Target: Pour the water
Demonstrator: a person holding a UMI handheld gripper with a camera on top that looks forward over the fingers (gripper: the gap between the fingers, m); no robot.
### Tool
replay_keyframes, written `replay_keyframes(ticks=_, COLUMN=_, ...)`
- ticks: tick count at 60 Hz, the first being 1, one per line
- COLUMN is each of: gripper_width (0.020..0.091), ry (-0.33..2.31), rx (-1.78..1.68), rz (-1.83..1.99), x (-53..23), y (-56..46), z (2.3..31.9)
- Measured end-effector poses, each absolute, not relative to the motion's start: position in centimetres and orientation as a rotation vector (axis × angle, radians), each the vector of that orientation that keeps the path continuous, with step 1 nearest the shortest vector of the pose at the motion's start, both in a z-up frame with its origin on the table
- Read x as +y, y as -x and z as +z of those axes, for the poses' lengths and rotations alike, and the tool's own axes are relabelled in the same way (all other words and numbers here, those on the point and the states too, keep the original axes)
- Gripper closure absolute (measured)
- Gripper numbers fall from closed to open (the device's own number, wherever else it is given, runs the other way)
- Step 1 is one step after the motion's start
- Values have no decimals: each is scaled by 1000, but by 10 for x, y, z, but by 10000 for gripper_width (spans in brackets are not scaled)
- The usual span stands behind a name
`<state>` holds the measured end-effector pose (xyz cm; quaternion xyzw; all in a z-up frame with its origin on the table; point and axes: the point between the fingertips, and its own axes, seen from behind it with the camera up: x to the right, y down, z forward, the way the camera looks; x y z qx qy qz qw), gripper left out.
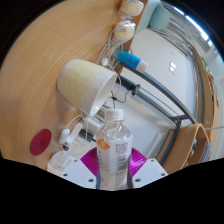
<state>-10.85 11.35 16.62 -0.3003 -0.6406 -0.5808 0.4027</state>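
Fingers [113, 168] closed on a clear plastic water bottle [115, 148], magenta pads [92, 160] pressing it at both sides; bottle upright between them, white cap [114, 113] on, label around its middle. Just beyond the bottle at 11 o'clock, a white cup [86, 84] lying tilted on its side, open mouth facing the bottle's cap, close to it; cannot tell if they touch. At 9 o'clock from the fingers, a dark red round spot [40, 142] on the wooden table [45, 45]. White cables [68, 135] trail near the cup's base. Beyond the cup at 12 o'clock, a blue-and-white item [130, 59], too small to identify. At 2 o'clock, a white surface [160, 55] with a dark frame rail [160, 95] running across.
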Motion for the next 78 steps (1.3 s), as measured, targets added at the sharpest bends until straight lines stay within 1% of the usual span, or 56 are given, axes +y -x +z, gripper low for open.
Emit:
replay_keyframes(ticks=8, gripper_width=744, ry=682, rx=-1698, rz=-1542, x=117, y=118, z=160)
replay_keyframes(ticks=19, gripper_width=744, ry=561, rx=-1736, rz=-1640, x=123, y=122, z=164)
replay_keyframes(ticks=25, gripper_width=743, ry=572, rx=-1732, rz=-1622, x=123, y=118, z=162)
replay_keyframes(ticks=31, gripper_width=744, ry=660, rx=-1658, rz=-1530, x=119, y=116, z=167)
replay_keyframes(ticks=38, gripper_width=742, ry=905, rx=-1458, rz=-1322, x=115, y=98, z=182)
replay_keyframes(ticks=44, gripper_width=743, ry=1190, rx=-1233, rz=-1029, x=116, y=71, z=185)
replay_keyframes(ticks=49, gripper_width=743, ry=1374, rx=-999, rz=-783, x=117, y=50, z=186)
replay_keyframes(ticks=55, gripper_width=741, ry=1535, rx=-724, rz=-444, x=117, y=36, z=180)
replay_keyframes(ticks=58, gripper_width=744, ry=1612, rx=-588, rz=-275, x=118, y=31, z=171)
replay_keyframes(ticks=59, gripper_width=745, ry=1635, rx=-506, rz=-248, x=110, y=35, z=162)
replay_keyframes(ticks=62, gripper_width=743, ry=1690, rx=-422, rz=-91, x=119, y=25, z=155)
replay_keyframes(ticks=67, gripper_width=744, ry=1716, rx=-273, rz=55, x=121, y=21, z=143)
replay_keyframes(ticks=72, gripper_width=744, ry=1705, rx=-209, rz=129, x=125, y=19, z=136)
replay_keyframes(ticks=78, gripper_width=744, ry=1668, rx=-185, rz=131, x=125, y=20, z=138)
